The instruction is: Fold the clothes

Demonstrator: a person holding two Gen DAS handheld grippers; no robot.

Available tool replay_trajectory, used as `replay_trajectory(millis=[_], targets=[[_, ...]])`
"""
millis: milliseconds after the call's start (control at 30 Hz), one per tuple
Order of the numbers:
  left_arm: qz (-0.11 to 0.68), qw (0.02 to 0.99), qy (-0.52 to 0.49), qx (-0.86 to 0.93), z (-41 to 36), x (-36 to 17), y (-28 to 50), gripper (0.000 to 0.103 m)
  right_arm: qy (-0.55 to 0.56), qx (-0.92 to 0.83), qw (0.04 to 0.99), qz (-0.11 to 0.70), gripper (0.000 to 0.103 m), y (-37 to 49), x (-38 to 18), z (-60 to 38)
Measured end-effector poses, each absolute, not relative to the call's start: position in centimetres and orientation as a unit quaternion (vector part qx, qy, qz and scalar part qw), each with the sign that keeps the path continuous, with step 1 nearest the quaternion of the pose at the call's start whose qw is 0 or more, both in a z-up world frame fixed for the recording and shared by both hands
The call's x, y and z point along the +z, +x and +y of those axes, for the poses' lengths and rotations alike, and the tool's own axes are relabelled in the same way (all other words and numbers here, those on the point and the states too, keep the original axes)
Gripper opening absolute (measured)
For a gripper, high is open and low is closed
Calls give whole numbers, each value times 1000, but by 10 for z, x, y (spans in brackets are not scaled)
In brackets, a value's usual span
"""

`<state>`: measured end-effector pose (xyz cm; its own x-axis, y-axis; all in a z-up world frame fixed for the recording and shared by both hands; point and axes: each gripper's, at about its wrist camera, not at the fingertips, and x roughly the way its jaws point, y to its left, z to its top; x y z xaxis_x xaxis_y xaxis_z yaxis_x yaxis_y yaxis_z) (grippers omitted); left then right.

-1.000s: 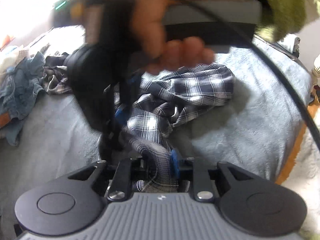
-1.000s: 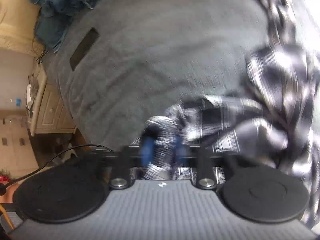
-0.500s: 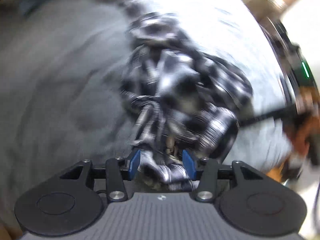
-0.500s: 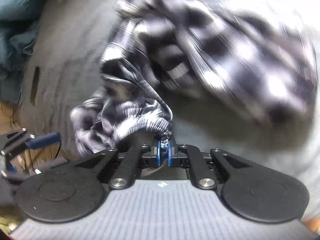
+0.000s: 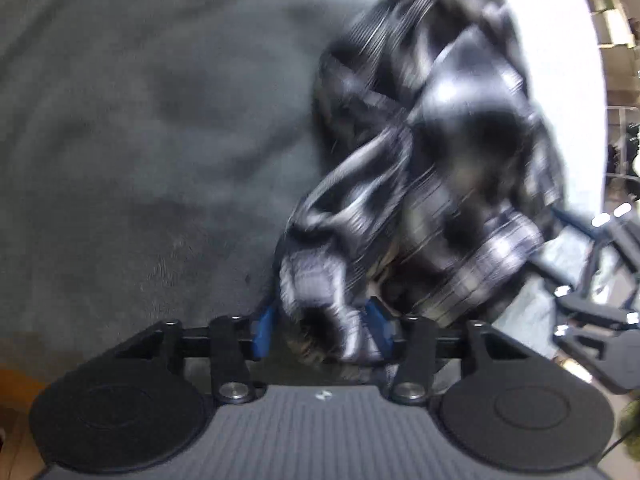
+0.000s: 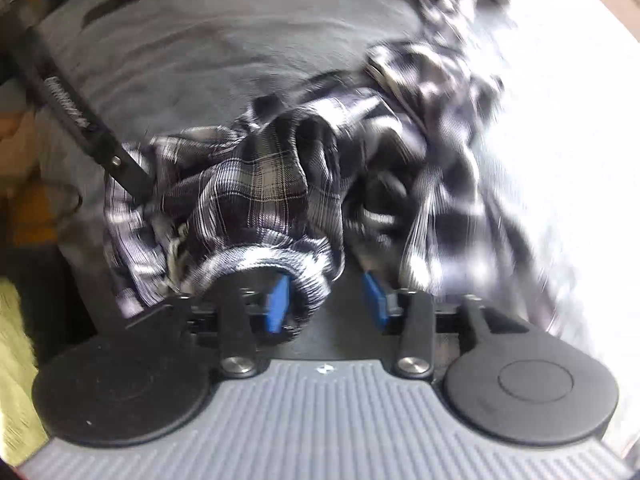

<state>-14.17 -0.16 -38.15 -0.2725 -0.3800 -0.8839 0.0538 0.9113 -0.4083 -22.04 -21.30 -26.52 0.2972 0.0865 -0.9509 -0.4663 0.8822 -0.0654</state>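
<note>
the right tool, clamped tight on the plaid garment's gathered hem half a second ago, has just sprung apart, the hem draped over one pad; the left tool has just narrowed around a bunched fold, and now tips toward the bed.

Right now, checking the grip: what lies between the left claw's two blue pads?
A bunched fold of the plaid garment fills the left claw, whose jaws have just been closing; blur hides any pinch. Left wrist view.
</note>
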Motion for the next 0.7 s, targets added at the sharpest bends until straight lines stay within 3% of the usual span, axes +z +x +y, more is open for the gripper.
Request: replay_trajectory(millis=[67, 300, 333, 367, 400, 567, 700], targets=[[783, 588, -117, -167, 1, -387, -146, 24, -219, 203, 776, 555, 48, -217, -268, -205], [761, 621, -134, -135, 16, -360, -147, 14, -324, 319, 737, 500, 49, -220, -275, -186], [754, 629, -131, -133, 19, -352, -146, 14, -323, 329, 734, 498, 45, -219, -277, -184], [745, 640, -133, -132, 22, -339, -141, 13, -320, 336, 732, 499, 19, -218, -279, -183], [735, 651, -136, -131, 25, -327, -136, 13, -311, 333, 730, 509, 5, -217, -281, -184], [662, 713, -161, -166, 36, -248, -93, 12, -139, 236, 803, 529, 3, -204, -241, -222], [589, 746, -203, -234, 19, -170, -36, 12, 52, 131, 865, 482, 3, -204, -174, -281]])
